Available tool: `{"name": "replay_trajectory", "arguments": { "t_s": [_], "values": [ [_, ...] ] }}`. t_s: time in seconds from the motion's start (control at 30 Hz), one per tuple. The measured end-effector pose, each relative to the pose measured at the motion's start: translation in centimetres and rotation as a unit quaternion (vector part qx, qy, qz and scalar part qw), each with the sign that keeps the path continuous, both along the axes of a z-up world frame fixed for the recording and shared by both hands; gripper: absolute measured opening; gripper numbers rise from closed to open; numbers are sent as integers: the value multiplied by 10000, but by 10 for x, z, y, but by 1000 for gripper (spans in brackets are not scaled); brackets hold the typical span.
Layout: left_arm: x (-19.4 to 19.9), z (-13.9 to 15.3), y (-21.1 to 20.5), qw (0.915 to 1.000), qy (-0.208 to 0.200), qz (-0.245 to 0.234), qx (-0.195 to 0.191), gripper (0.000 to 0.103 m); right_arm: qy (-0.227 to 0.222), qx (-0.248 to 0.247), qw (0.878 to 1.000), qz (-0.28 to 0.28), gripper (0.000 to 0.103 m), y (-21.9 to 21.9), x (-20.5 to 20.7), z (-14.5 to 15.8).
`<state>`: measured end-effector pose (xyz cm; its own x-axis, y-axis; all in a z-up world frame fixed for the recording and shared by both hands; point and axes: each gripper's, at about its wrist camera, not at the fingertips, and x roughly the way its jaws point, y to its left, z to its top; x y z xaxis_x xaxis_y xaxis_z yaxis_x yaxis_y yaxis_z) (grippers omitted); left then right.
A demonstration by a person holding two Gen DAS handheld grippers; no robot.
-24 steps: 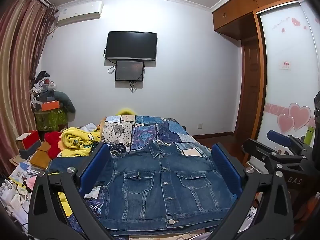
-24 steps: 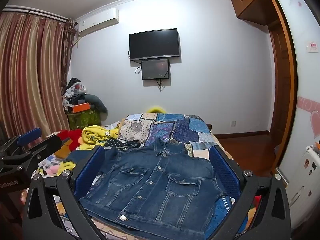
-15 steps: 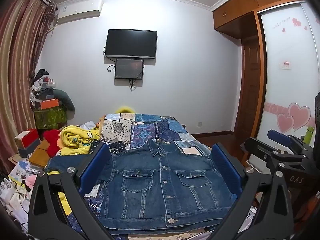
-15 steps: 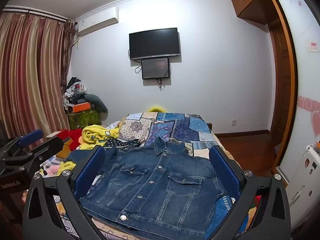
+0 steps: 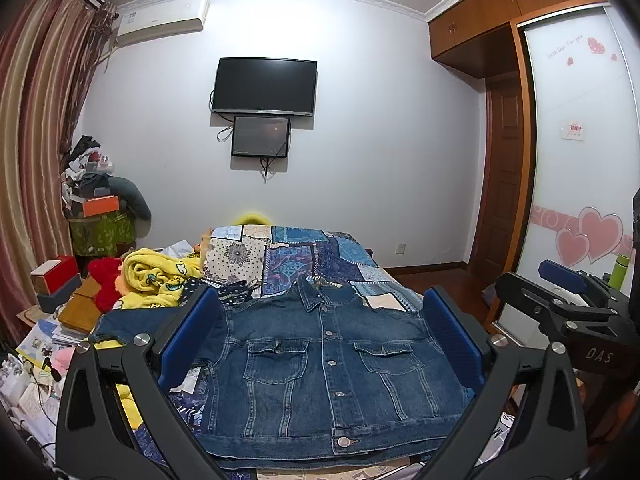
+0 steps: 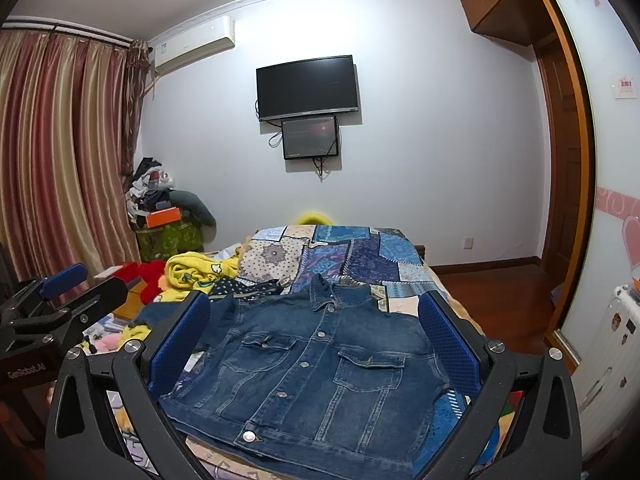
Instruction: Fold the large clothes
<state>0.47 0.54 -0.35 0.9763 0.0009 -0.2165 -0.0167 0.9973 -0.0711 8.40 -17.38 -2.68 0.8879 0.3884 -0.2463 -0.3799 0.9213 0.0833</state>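
Heavy, stiff denim jacket [image 5: 328, 364] flat at bed [image 5: 320, 256] foot — best pinched at shoulder seams; both hand-held grippers [image 5: 320, 344] [image 6: 316, 344] spread, empty.

Jacket [image 5: 324, 364]: flat on the bed [image 5: 320, 256], lower centre of frame, collar toward the far wall. My left gripper [image 5: 320, 340] frames it from the bottom edge; my right gripper [image 5: 560, 304] sits at right. Blanket [image 5: 160, 276] left of the jacket. Television [image 5: 264, 86] above, on the wall.

Wall-mounted television [image 5: 265, 86] above a smaller screen [image 5: 260, 136], air conditioner [image 5: 163, 19], striped curtains [image 6: 60, 152], patchwork bedspread [image 5: 320, 258], yellow blanket [image 5: 158, 278]
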Motion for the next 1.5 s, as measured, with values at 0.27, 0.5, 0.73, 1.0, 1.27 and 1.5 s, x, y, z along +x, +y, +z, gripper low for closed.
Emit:
{"name": "replay_trajectory", "arguments": {
  "t_s": [0.27, 0.5, 0.73, 1.0, 1.27, 1.5],
  "values": [
    [0, -1, 0, 10000, 18, -11, -28, 103, -12, -3, 10000, -16, 103, -1, 0, 0],
    [1, -1, 1, 10000, 36, 0, -57, 103, -11, -7, 10000, -34, 103, -2, -1, 3],
    [4, -1, 2, 9999, 63, 34, -99, 103, -30, -19, 10000, -27, 103, -3, -2, 5],
    [5, -2, 2, 9999, 62, 30, -104, 103, -31, -15, 10000, -28, 103, -3, -2, 5],
    [4, -2, 2, 9999, 75, 26, -113, 103, -11, -20, 10000, -38, 103, -2, -1, 7],
    [5, -2, 3, 9999, 79, 39, -134, 103, -1, -23, 10000, -38, 103, -2, -1, 7]
  ]
}}
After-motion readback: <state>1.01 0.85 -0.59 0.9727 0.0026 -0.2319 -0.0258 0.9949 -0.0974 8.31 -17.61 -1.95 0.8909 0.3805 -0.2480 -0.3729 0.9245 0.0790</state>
